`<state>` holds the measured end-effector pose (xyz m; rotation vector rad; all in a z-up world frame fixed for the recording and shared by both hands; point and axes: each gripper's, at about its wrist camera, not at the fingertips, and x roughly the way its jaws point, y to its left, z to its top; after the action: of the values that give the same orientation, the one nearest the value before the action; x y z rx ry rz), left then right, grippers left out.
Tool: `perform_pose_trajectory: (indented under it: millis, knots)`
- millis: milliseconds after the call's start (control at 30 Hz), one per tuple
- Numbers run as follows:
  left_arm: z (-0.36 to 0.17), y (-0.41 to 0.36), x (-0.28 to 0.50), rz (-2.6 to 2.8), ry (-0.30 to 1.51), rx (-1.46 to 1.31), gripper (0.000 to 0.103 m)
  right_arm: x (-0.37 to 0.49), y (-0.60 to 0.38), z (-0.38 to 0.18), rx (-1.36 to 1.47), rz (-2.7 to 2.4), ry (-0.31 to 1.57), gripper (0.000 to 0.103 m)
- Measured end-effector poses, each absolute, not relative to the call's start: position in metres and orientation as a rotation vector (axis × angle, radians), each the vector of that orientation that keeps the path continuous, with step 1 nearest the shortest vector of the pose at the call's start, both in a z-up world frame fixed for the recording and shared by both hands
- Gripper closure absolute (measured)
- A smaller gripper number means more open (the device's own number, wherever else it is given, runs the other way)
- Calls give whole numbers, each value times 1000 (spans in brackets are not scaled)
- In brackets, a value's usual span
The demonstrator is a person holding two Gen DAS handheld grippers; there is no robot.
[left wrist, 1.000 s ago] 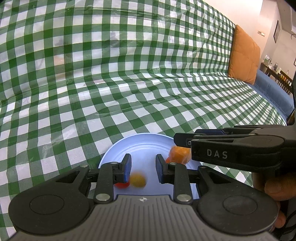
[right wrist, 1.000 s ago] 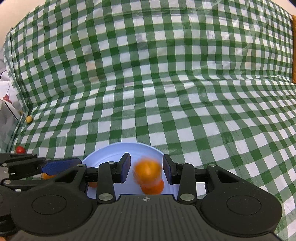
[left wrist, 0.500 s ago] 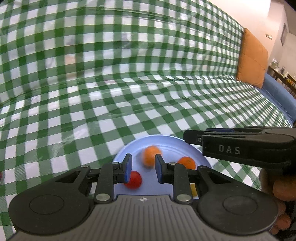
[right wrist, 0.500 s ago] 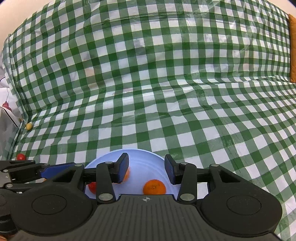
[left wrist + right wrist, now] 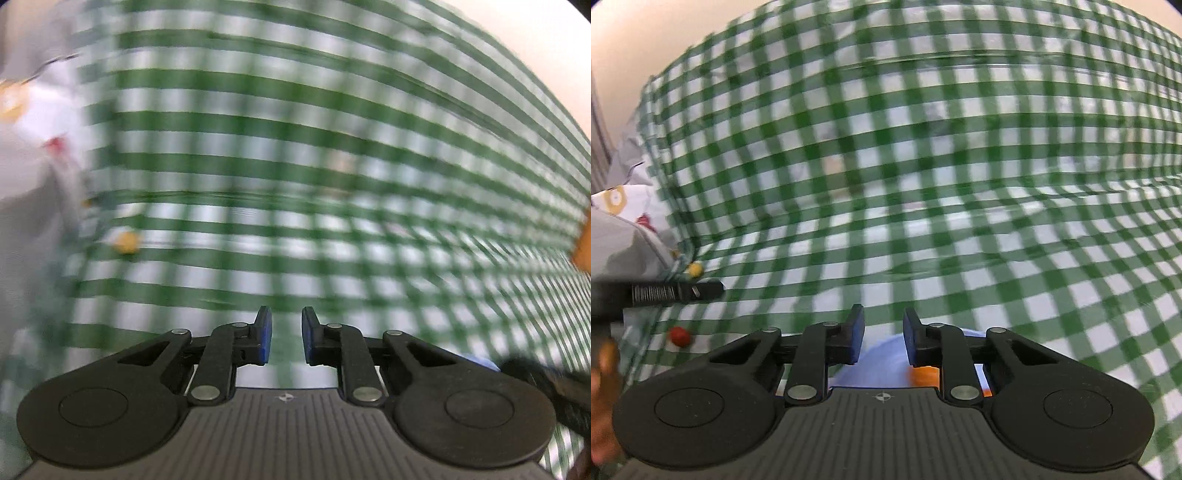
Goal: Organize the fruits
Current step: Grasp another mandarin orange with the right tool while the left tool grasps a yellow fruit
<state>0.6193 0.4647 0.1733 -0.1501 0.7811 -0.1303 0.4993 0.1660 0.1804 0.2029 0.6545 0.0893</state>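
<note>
Both views are blurred by motion. My left gripper (image 5: 284, 334) is open and empty over the green checked cloth; a small yellow fruit (image 5: 125, 242) lies ahead to its left. My right gripper (image 5: 883, 338) is open and empty above the pale blue plate (image 5: 882, 363), where an orange fruit (image 5: 923, 376) shows behind its right finger. In the right wrist view, a small yellow fruit (image 5: 695, 268) and a small red fruit (image 5: 679, 336) lie on the cloth at the left, near the left gripper's tip (image 5: 701, 290).
The green and white checked cloth (image 5: 960, 184) covers the whole surface. A grey and white patterned fabric (image 5: 33, 147) lies at the left edge, also in the right wrist view (image 5: 624, 229). An orange cushion (image 5: 583, 247) shows at the far right.
My left gripper has swung left off the plate toward the loose yellow fruit. My right gripper has drawn back a little, and the plate sits lower in its view.
</note>
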Motion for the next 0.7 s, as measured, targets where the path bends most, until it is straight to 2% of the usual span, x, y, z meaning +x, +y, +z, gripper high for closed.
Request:
perform_pose_trajectory:
  millis: [333,400,467,633,700]
  knots:
    - [162,548,633,36,778,-212,85,519,239,154,146,312,738,79]
    - [156,558,635,46,767,-215,85,523,252,144,135,317,766,76]
    - [149,568,637,50,754,-214,84,529,261,133,142,313,792,59]
    - [130,575,649,53,681,-172,84,542,276,113,118,298,849,47]
    - [121,572,659,40,657,-149,83,545,279,105,91,287,870,46]
